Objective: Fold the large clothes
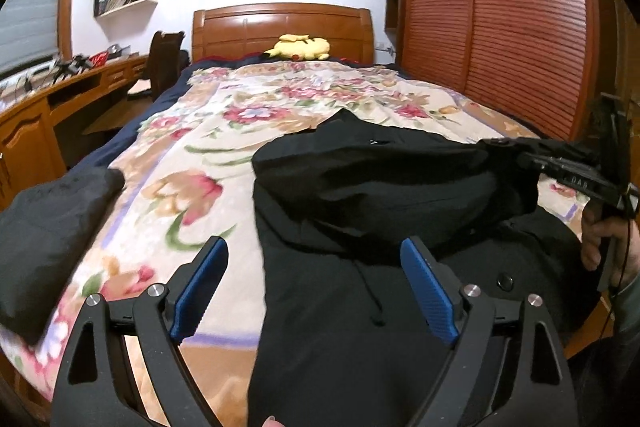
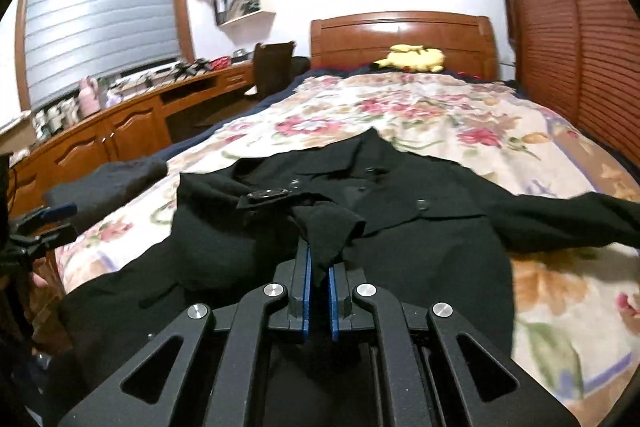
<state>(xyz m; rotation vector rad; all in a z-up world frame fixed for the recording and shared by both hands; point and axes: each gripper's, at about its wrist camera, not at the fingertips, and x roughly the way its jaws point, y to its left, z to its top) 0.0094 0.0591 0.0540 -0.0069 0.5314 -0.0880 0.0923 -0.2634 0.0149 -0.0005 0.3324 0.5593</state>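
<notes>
A large black jacket with snap buttons and a drawstring lies on the floral bedspread. My left gripper is open and empty, hovering over the jacket's near left edge. My right gripper is shut on a fold of the jacket, a cuff or sleeve end, lifted over the body of the garment; it also shows in the left wrist view at the right. The jacket's other sleeve stretches out to the right.
A second dark folded garment lies at the bed's left edge. A yellow plush toy sits by the wooden headboard. A wooden desk runs along the left wall, a slatted wardrobe stands on the right.
</notes>
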